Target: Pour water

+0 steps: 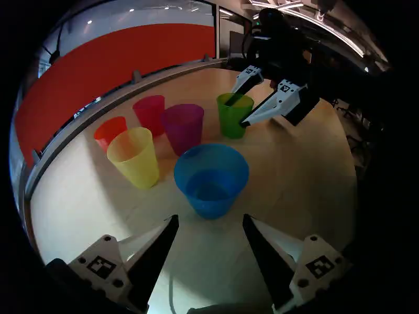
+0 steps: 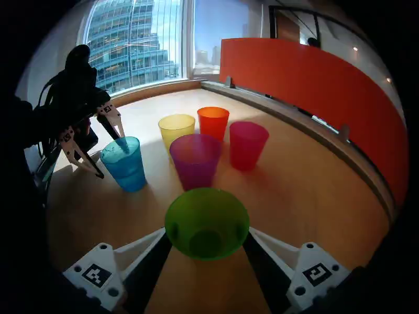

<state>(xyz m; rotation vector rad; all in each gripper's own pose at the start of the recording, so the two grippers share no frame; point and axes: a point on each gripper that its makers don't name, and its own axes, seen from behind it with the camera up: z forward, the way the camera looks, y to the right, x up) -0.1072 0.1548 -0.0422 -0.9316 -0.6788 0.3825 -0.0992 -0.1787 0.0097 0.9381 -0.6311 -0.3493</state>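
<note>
Left claw (image 1: 210,217) open w/ blue cup (image 1: 211,178) just ahead. Right claw (image 2: 206,234) is around green cup (image 2: 207,220), can't tell if gripping tbh.

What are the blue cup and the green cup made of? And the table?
Blue cup: probably thin plastic, tinted and see-through, since light glows through its wall. Green cup: the same sort of plastic, smooth and slightly shiny. Table: pale wood or a wood-look top with a smooth finish; I can't tell which.

White gripper (image 1: 210,219), black fingers (image 1: 157,254), checkered tags (image 1: 100,266)
</note>
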